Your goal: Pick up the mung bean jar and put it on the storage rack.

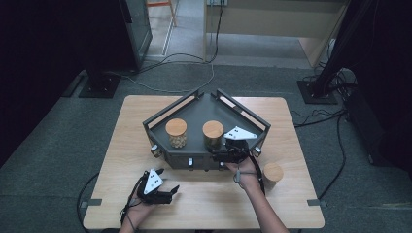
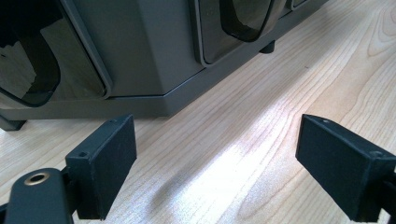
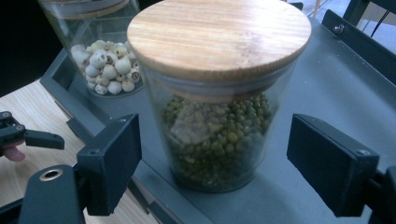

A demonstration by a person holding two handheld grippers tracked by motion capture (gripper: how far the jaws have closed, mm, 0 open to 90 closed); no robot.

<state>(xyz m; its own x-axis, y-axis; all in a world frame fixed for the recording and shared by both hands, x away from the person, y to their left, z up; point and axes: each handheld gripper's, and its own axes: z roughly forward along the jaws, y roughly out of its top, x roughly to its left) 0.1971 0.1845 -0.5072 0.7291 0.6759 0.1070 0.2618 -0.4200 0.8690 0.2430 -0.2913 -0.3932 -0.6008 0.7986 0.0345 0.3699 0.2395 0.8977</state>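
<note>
Resting on the near left part of the wooden surface [image 1: 204, 194], the left claw [image 1: 167, 192] is held in the person's left hand [image 1: 138, 209] with its jaws spread wide and nothing between them; in the left gripper view they frame bare wood just in front of the dark grey rack [image 2: 154, 70]. That rack [image 1: 194, 114] sits in the middle of the surface, an angular tray with low rails. On its left side stands a jar of pale round seeds [image 1: 176, 133] with a wooden lid. Just to the right of it stands the jar of green beans [image 1: 213, 135], also wood-lidded, upright on the tray near its near edge. The right claw [image 1: 219, 154] reaches in from the near side at this jar; in the right gripper view the jaws stand open on either side of the jar of green beans [image 3: 217, 116], neither pad touching the glass. The right hand [image 1: 248, 174] holds the tool just off the tray's near edge. Farther right, a third wooden-lidded jar [image 1: 272, 174] stands on the surface beside the person's forearm, apart from the tray.
</note>
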